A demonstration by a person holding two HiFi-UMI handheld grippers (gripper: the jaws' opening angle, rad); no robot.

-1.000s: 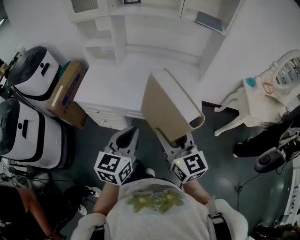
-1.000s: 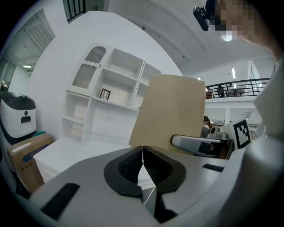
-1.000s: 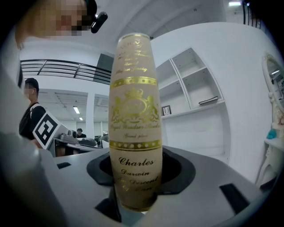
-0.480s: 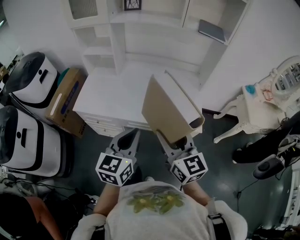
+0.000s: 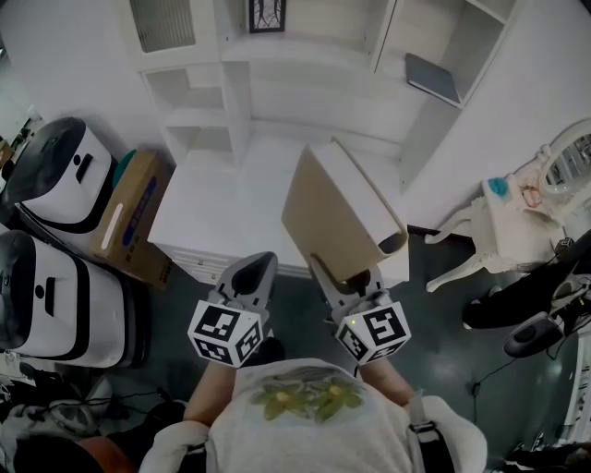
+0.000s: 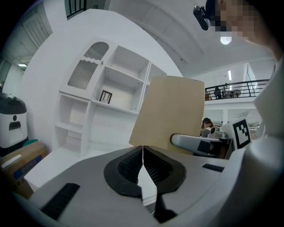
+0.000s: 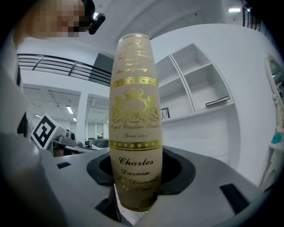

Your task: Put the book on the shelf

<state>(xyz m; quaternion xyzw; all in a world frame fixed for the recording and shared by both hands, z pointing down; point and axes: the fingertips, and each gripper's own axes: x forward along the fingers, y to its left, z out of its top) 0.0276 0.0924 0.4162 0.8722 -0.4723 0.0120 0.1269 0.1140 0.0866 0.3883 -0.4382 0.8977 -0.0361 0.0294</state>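
Note:
A thick tan book (image 5: 334, 214) with white page edges stands upright in my right gripper (image 5: 349, 274), whose pads press on its lower end. In the right gripper view its gold-printed spine (image 7: 135, 119) fills the middle, between the black pads. My left gripper (image 5: 251, 274) is beside it, a little to the left, its jaws together with nothing between them; its fingertips (image 6: 143, 153) meet in the left gripper view, where the book's tan cover (image 6: 171, 113) rises behind. The white shelf unit (image 5: 305, 65) stands ahead above a white desk (image 5: 222, 199).
A grey book (image 5: 434, 78) lies on the right shelf and a small framed picture (image 5: 267, 14) stands on the middle one. A cardboard box (image 5: 134, 212) and two white machines (image 5: 51, 231) are left of the desk. A white chair (image 5: 503, 217) is at right.
The view has drawn closer to the desk and shelf unit. Both grippers and the book keep the same pose relative to each other.

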